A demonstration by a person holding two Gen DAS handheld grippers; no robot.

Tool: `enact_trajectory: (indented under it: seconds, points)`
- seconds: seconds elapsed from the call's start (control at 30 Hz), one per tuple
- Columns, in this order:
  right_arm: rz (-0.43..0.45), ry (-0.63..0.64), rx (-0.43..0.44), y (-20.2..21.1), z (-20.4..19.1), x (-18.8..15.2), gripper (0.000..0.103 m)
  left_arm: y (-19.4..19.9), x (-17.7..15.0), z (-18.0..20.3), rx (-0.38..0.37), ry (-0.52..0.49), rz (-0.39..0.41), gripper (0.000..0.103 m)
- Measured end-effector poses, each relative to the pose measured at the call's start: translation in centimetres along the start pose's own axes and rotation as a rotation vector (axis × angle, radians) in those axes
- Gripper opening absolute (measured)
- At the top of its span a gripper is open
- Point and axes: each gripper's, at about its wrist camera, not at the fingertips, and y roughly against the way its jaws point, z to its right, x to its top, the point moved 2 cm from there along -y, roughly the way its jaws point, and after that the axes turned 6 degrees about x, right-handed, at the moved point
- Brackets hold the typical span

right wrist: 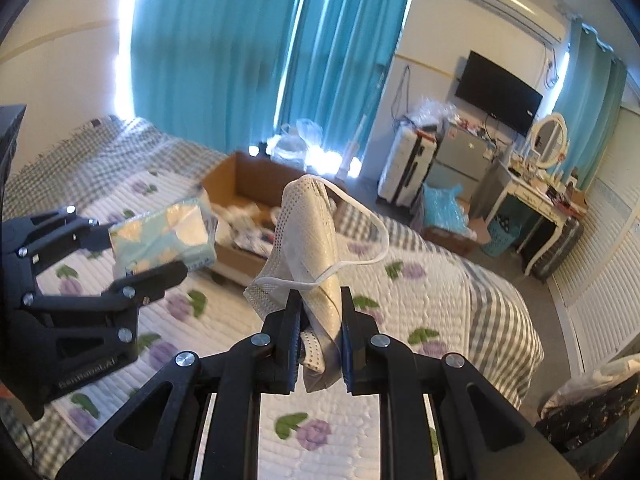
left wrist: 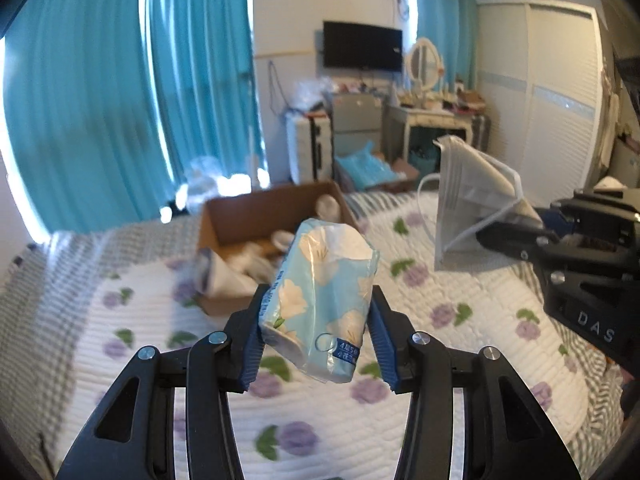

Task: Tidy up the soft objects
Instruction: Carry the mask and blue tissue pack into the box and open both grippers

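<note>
**Both hand-held grippers loaded above the bed**

Up front in the left wrist view, the left hand-held gripper (left wrist: 316,320) is closed on a tissue pack (left wrist: 320,304), a light blue soft packet with white flower print, squeezed between the blue finger pads and tilted with its top leaning right. It hangs in the air above the bed (left wrist: 460,360), whose white quilt carries purple flowers and green leaves. Beyond the pack an open cardboard box (left wrist: 248,216) sits on the bed with blurred pale items inside. At the right, the right hand-held gripper (left wrist: 516,220) pinches a folded grey-white face mask (left wrist: 468,200) by one corner, its ear loop dangling.

Over in the right wrist view, the right hand-held gripper (right wrist: 320,320) is clamped on the face mask (right wrist: 312,240), which stands up from the pads with its white ear loop curling out to the right. To the left, the left hand-held gripper (right wrist: 132,252) holds the tissue pack (right wrist: 164,240) above the bed (right wrist: 440,300), just in front of the cardboard box (right wrist: 240,184). Teal curtains (right wrist: 240,40) hang behind.
</note>
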Motion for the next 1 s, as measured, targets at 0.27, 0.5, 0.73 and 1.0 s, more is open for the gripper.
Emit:
enact_trajectory:
  seconds: [0.27, 0.5, 0.73, 1.0]
  points:
    - [0.085, 0.028, 0.034, 0.0, -2.4, 5.7, 0.015, 0.3, 4.2, -4.0, 0.078, 0.008, 0.075, 0.046]
    - [0.146, -0.013, 0.062, -3.4, -2.0, 10.5, 0.015, -3.3, 7.9, -6.7, 0.104, 0.017, 0.082, 0.046]
    - [0.14, -0.048, 0.077, -9.4, -0.7, 13.1, 0.015, -9.8, 10.1, -7.9, 0.124, -0.005, 0.061, 0.046]
    - [0.06, -0.071, 0.089, -18.0, 1.0, 11.9, 0.015, -18.4, 8.4, -7.8, 0.123, -0.065, -0.023, 0.046]
